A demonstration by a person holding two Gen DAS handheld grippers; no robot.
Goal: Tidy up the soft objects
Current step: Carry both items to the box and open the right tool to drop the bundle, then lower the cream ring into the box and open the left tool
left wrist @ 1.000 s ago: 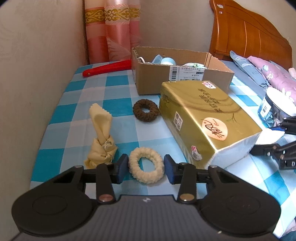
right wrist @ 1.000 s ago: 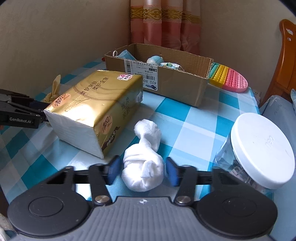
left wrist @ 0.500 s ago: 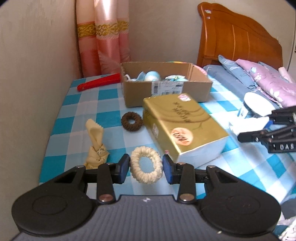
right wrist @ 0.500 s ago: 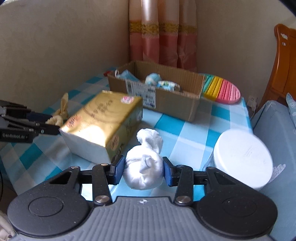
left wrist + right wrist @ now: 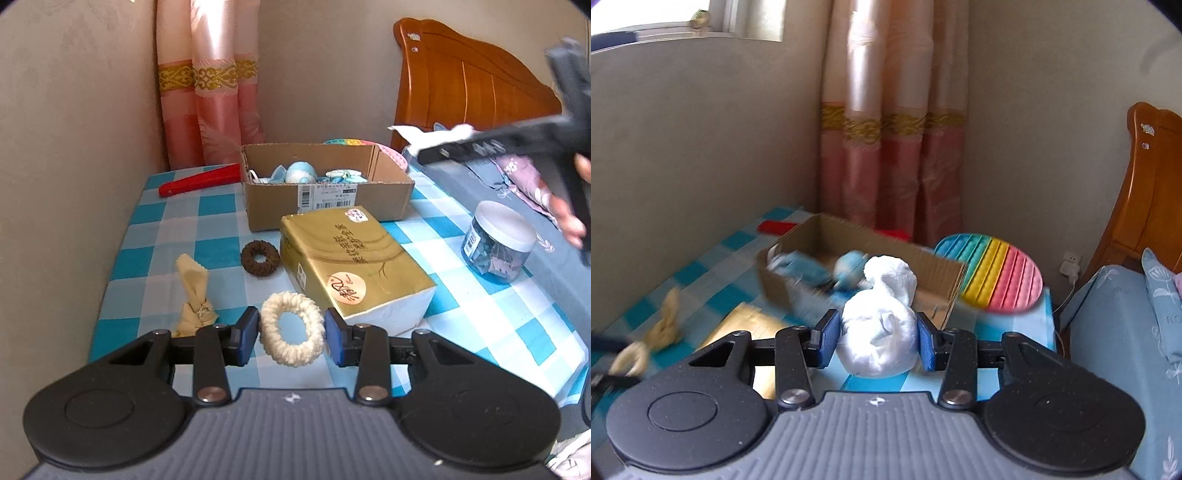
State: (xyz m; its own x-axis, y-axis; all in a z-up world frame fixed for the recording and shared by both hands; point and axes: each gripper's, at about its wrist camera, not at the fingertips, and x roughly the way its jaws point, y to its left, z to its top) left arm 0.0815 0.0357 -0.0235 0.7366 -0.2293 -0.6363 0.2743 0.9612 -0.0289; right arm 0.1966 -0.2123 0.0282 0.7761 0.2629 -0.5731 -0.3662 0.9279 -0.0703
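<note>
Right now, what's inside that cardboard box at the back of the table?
In the cardboard box, several small blue-and-white soft things lie along its front side; what they are is unclear. The front wall hides the box floor and anything lower down.

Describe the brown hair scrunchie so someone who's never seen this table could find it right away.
Start at the open cardboard box at the table's far end. In front of it lies the brown scrunchie, left of the gold tissue pack. It's smaller and darker than the cream scrunchie.
</note>
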